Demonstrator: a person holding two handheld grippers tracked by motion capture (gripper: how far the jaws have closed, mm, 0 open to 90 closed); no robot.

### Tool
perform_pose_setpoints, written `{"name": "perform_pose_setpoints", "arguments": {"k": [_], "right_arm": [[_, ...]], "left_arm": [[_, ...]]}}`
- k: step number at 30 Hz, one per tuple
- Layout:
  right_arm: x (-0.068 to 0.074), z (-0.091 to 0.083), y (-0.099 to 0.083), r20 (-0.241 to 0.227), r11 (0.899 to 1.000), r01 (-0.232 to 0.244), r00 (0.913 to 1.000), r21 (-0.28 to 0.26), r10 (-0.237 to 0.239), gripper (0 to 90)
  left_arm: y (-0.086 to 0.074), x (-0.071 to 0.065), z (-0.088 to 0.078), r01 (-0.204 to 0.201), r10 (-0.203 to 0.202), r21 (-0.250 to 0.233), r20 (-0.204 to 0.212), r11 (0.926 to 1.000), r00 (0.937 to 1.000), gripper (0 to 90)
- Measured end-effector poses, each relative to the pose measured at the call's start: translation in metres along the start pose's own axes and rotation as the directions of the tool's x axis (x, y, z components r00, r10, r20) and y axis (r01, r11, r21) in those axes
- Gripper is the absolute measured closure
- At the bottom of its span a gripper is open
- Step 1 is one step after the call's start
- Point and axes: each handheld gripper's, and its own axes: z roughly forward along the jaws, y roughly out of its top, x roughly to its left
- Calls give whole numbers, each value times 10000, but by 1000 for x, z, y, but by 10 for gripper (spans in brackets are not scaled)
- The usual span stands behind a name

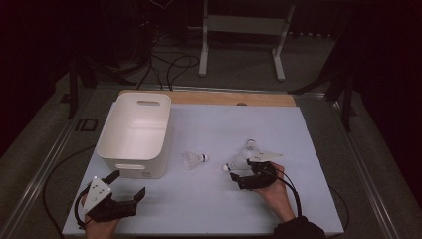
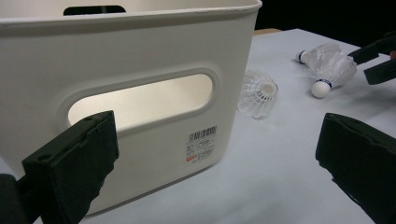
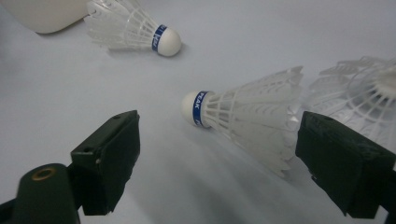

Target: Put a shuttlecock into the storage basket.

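White tabletop (image 1: 209, 199), dim room. Right gripper (image 3: 217, 154) wide open, empty; nearest shuttlecock (image 3: 243, 116) just ahead between jaws, on side, axis crosswise, cork toward left jaw. Left gripper (image 2: 217, 158) open, empty, facing bin (image 2: 140, 46), farther off.

A lab-like room: dark surroundings, loose floor cables (image 1: 169, 67), a white metal stand (image 1: 241, 30) behind the table (image 1: 209, 199).

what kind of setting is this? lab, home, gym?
Most likely a lab or data-collection rig, not a home: a table under a plain white sheet, loose cables on the floor behind it, a metal stand, dark surroundings. The props are staged: a white bin and three shuttlecocks.
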Motion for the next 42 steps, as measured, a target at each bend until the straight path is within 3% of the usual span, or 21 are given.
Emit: {"name": "perform_pose_setpoints", "arguments": {"k": [4,11,17,24,42], "right_arm": [[-1,5,0,-58,9997,-69,10000,244,71,187],[-3,13,2,-310,9998,-134,9994,143,139,329],[-2,15,2,-672,9998,-132,9976,150,142,592],[3,14,3,-755,9994,328,9966,-111,-336,856],[16,1,15,-141,9951,644,9977,-753,-656,878]], "left_arm": [[0,0,0,8,-8,-5,-9,10000,10000,0],[0,0,0,-27,27,13,-18,10000,10000,0],[0,0,0,-32,32,0,-14,10000,10000,0],[0,-1,0,-27,27,-19,-21,10000,10000,0],[0,-4,2,-200,200,8,0,9998,9998,0]]}}
